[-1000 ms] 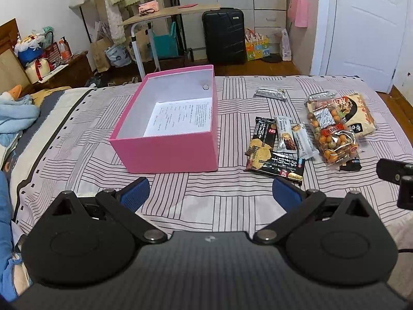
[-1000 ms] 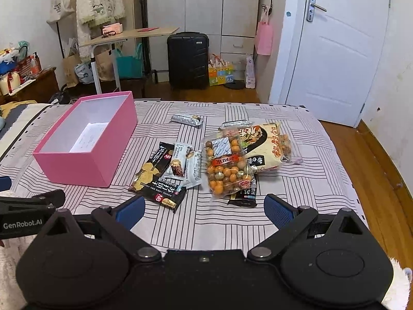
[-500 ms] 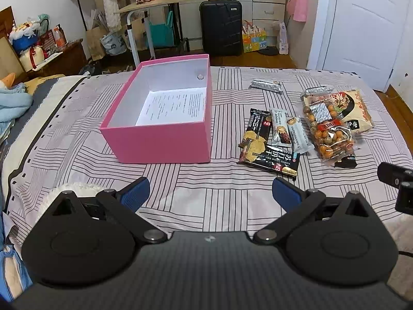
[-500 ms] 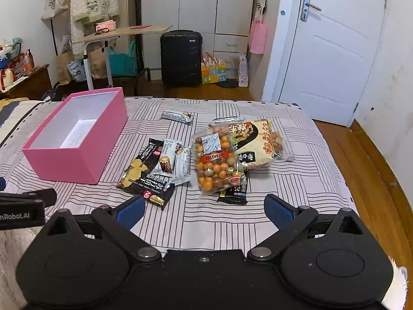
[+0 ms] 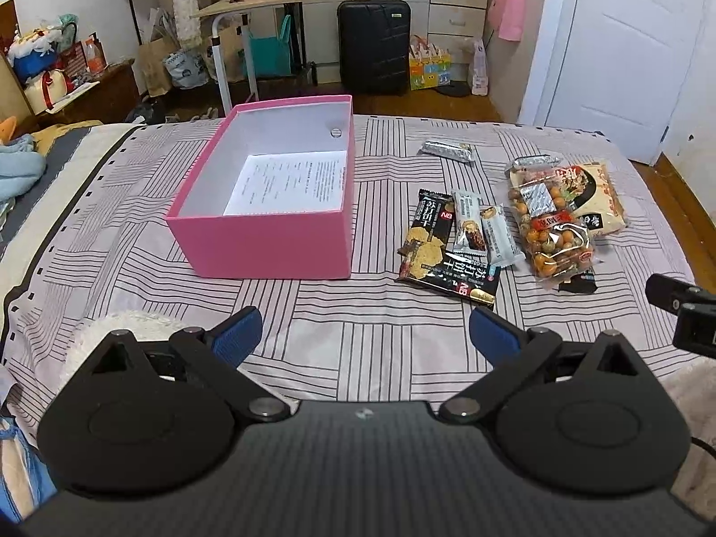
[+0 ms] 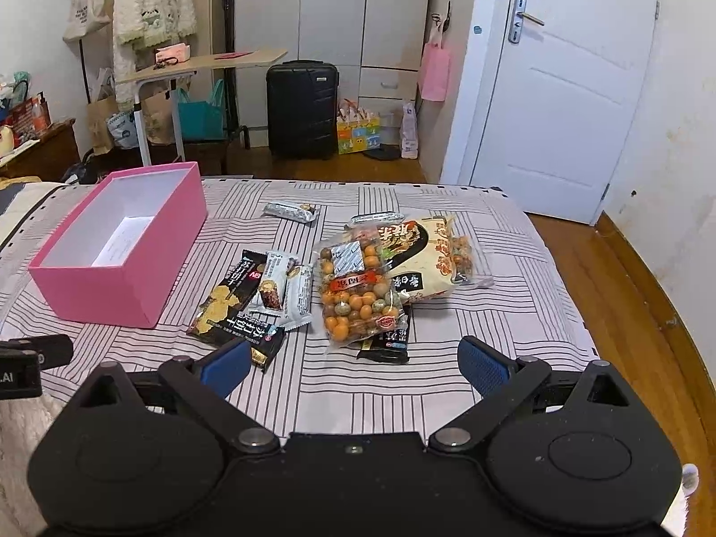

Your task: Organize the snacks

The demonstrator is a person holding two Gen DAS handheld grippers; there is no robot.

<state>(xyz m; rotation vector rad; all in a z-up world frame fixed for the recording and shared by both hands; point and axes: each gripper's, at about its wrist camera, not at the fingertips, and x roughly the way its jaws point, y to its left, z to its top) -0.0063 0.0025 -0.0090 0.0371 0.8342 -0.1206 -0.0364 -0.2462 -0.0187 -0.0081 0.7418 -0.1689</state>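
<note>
The bed, under its striped cover, carries everything. The pink box sits toward the left side of it, open, with only a printed sheet on its floor. All the snacks lie loose to the right of the box, none inside it, so I judge the sorting has not begun.

Both tools hang over the near edge of the bed. The left gripper is spread wide and holds nothing; the right gripper is likewise released and empty, pointed at the snack pile.

The step in hand looks like a first reach. I would take the top of a stack first: the clear nut bag rests on the big beige bag and on a dark packet, so lifting a lower one would drag the rest. The bags are soft and slippery, so pinch an edge seam, not the bulging middle.

By count, largest first:
- one pink box
- one beige bag, toward the far right of the bed
- one nut bag
- two black cracker packs, crossing at their near ends just right of the box
- two pale bars lying on them
- one silver bar alone toward the far edge
- one more silver wrapper peeking out behind the beige bag
- one dark packet mostly hidden beneath the nuts
</note>
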